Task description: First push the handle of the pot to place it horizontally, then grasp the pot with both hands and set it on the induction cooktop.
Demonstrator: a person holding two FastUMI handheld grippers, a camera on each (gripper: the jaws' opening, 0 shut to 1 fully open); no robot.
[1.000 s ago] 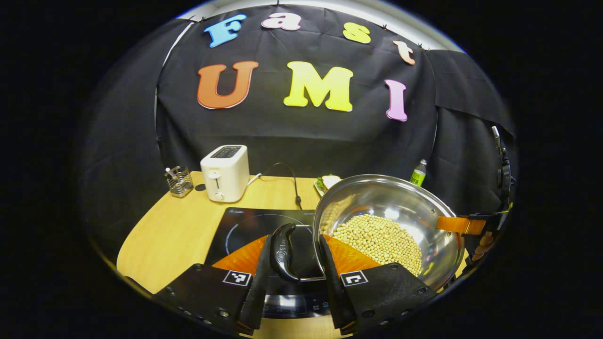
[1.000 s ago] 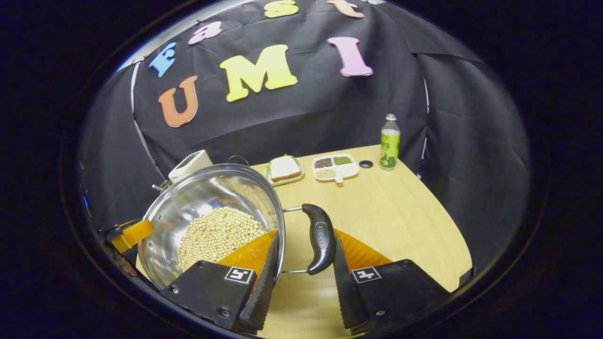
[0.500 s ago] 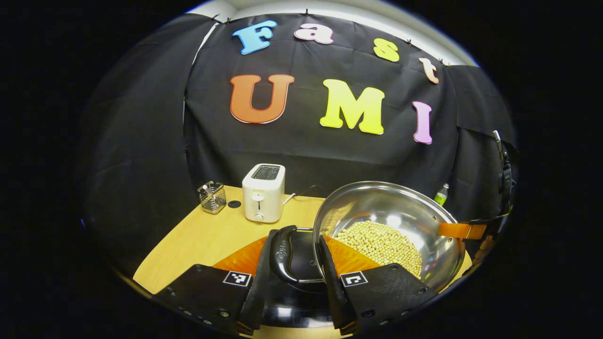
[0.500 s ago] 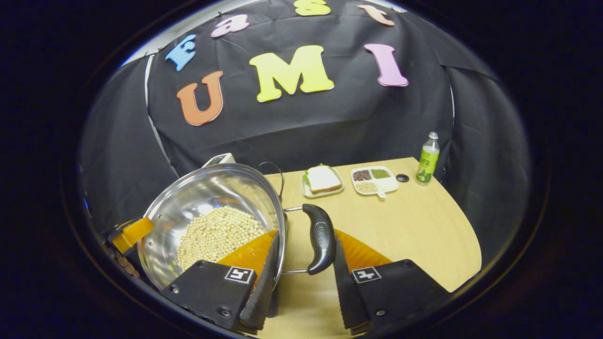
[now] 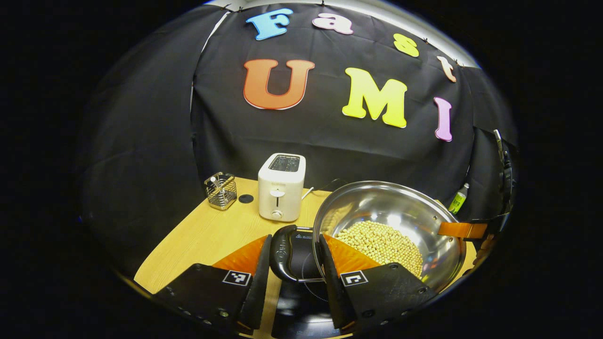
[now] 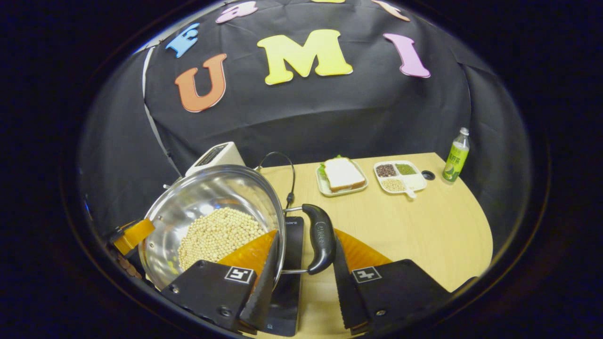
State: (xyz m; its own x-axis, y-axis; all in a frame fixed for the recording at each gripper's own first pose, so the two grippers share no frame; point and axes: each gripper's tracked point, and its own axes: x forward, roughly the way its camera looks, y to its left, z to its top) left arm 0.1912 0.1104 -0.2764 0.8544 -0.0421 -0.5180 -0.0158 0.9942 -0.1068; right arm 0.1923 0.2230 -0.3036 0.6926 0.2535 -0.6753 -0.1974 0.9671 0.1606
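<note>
while both tools clench pot (image 5: 391, 226) handles, toaster (image 5: 281, 187) stands just behind, sandwich plate (image 6: 342, 175) apart.

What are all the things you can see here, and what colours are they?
Pot: one, shiny silver, held up between both tongs, over the cooktop.
Beans: a heap, pale yellow, inside the pot.
Pot handles: two, black, one at each side of the pot.
Induction cooktop: one, black, on the table under the pot.
Table: one, light wood.
Toaster: one, white, at the back of the table.
Wire basket: one, silver, left of the toaster.
Sandwich on a plate: one, white bread, behind the pot.
Divided tray: one, white, beside the sandwich.
Bottle: one, green, far corner.
Left tongs: around one handle.
Right tongs: around the other handle.
</note>
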